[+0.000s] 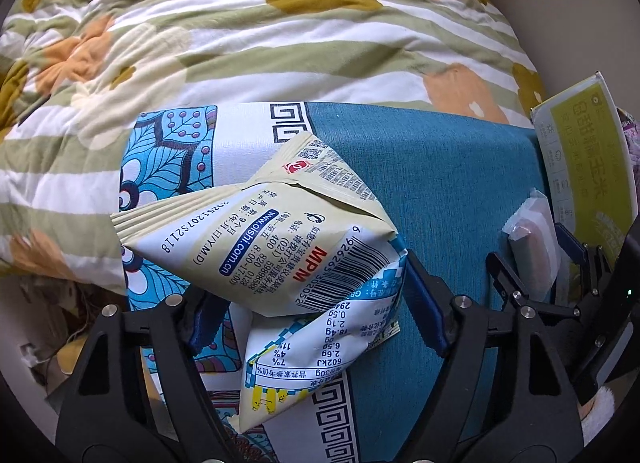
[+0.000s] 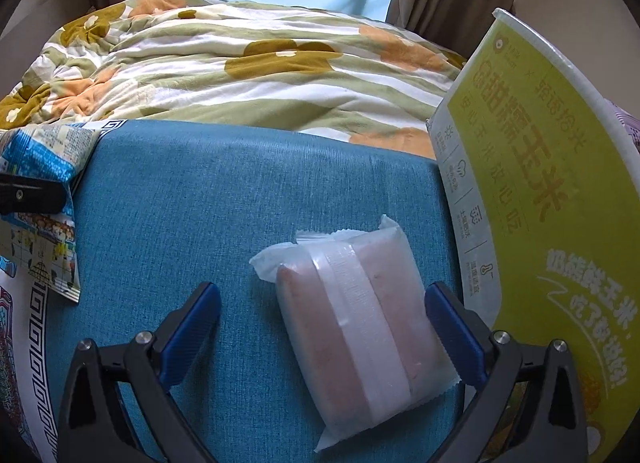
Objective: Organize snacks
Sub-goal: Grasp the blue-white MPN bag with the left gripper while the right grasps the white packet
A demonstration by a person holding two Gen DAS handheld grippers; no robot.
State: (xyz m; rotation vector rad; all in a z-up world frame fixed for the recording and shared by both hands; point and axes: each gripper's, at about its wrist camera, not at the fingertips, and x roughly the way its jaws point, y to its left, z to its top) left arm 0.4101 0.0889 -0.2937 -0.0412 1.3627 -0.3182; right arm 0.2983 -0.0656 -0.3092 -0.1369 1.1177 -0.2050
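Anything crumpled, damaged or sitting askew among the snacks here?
The cream chip bag between the left tool's fingers is creased, folded and lying printed-back up. The yellow-green corn box stands tilted at the right. The clear-wrapped pastry looks intact.

the snack bag [image 1: 256,247] lies back side up and carries "www.oishi.com.cn", a red "mpm", the stamp "20251207s2118", "400 820 0128", a barcode starting "6 926265" and "602kj" in its nutrition table. the green-yellow box [image 2: 532,191] at the right shows large chinese characters ending "玉米".
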